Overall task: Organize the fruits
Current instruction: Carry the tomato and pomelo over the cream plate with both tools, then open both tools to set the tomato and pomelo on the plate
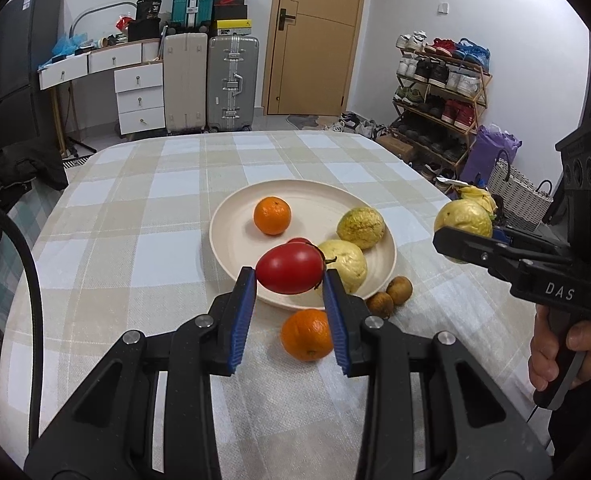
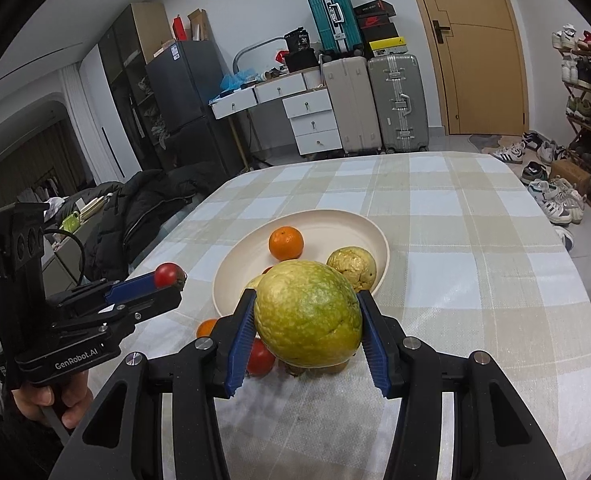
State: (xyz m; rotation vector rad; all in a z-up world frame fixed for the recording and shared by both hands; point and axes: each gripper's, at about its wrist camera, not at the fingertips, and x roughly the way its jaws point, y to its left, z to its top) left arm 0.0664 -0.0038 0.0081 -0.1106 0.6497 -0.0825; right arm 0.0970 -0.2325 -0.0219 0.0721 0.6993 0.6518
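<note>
The left gripper, black with blue ribbed pads, pinches a glossy red oval tomato between its fingertips at the centre of the left wrist view, lifted above the near rim of the round cream plate. On that plate lie a small orange mandarin toward the back and two bumpy pale yellow guavas on the right side — a sliver of another red tomato peeks out behind the held one. Just below the plate, on the beige-and-white checked tablecloth, sit a second orange mandarin and two small brown round fruits.

The right gripper clamps a large yellow-green mottled guava at the lower centre of the right wrist view — in the air, in front of the plate. A hand grips its handle at the right edge of the left wrist view.
</note>
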